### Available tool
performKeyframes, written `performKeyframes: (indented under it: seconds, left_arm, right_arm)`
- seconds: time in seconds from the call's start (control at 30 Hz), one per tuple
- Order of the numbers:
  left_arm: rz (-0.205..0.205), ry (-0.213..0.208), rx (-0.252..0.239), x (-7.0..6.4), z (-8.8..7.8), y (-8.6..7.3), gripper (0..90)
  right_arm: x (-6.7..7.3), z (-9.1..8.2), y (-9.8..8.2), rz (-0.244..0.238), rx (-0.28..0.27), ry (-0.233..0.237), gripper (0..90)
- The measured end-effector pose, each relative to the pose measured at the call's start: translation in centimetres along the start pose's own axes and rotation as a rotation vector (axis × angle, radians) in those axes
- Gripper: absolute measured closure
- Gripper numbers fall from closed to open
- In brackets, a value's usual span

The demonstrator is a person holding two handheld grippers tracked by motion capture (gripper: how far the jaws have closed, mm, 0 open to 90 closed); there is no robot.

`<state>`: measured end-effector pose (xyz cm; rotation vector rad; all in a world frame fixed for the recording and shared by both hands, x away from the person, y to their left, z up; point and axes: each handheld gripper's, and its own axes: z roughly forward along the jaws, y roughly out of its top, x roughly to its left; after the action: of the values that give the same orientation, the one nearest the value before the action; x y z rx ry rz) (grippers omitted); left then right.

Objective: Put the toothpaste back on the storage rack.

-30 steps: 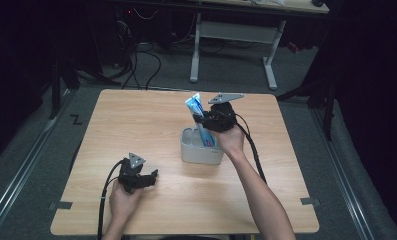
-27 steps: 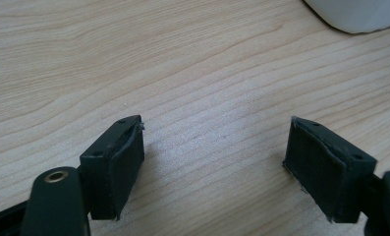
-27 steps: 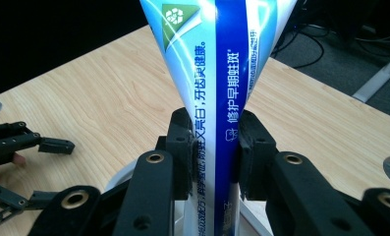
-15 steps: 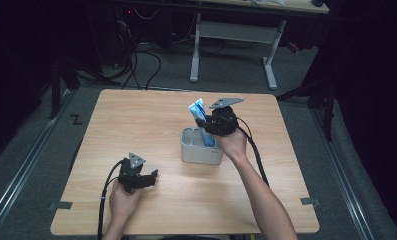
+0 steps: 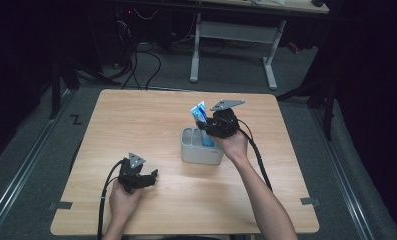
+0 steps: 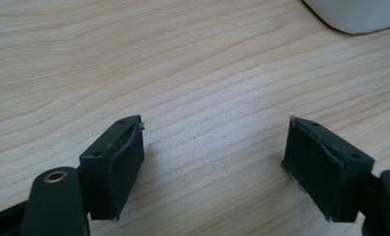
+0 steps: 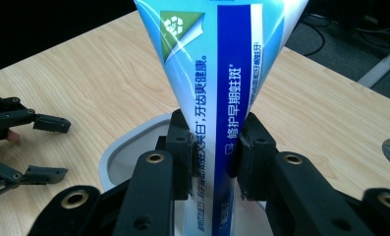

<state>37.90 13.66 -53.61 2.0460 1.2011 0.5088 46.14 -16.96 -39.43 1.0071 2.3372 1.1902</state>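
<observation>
A blue and white toothpaste tube (image 7: 217,73) stands upright, its lower end inside a grey compartmented holder (image 5: 196,150) near the table's middle. My right gripper (image 7: 213,147) is shut on the tube's narrow lower part, both pads pressing its sides. In the high view the right gripper (image 5: 213,127) hovers over the holder's right half, with the tube (image 5: 200,114) sticking up behind it. My left gripper (image 5: 148,179) rests low at the front left of the table, open, its pads (image 6: 126,162) wide apart over bare wood with nothing between them.
The holder's pale corner (image 6: 354,14) sits just beyond the left gripper. The left gripper's jaws (image 7: 40,147) lie to the left of the holder's rim (image 7: 133,142). Bare wooden tabletop (image 5: 136,120) surrounds the holder. A desk frame and cables stand on the floor behind.
The right gripper has sunk a little with the tube, bringing it lower over the holder. The left gripper has stayed put.
</observation>
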Motion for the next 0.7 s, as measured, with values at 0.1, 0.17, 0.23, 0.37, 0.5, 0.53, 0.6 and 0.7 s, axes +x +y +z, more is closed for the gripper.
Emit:
performKeyframes:
  seconds: [0.1,0.17,0.23,0.37,0.5,0.53,0.6,0.7]
  left_arm:
    - [0.000,-0.001,-0.001,0.0,0.0,0.0,23.3]
    - [0.000,0.000,-0.001,0.0,0.0,0.0,23.3]
    - [0.000,0.000,-0.001,0.0,0.0,0.0,23.3]
    - [0.000,-0.001,-0.001,0.0,0.0,0.0,23.3]
    - [0.000,0.000,-0.001,0.0,0.0,0.0,23.3]
    - [0.000,-0.001,-0.001,0.0,0.0,0.0,23.3]
    - [0.000,-0.001,-0.001,0.0,0.0,0.0,23.3]
    - [0.000,-0.001,-0.001,0.0,0.0,0.0,23.3]
  right_arm:
    - [0.0,0.2,-0.4,0.004,0.009,0.002,71.5]
    - [-0.1,0.3,-0.7,0.010,0.010,0.001,71.5]
    - [-0.2,0.4,-0.9,0.016,0.013,0.004,71.5]
    - [-0.2,0.4,-1.2,0.008,0.017,0.001,71.5]
    - [-0.2,0.6,-1.3,0.006,0.024,0.005,71.4]
    - [-0.1,0.6,-1.4,0.005,0.025,0.003,71.4]
    - [-0.1,0.7,-1.5,0.009,0.025,0.010,71.4]
    - [-0.1,0.8,-1.8,0.003,0.030,0.007,71.0]
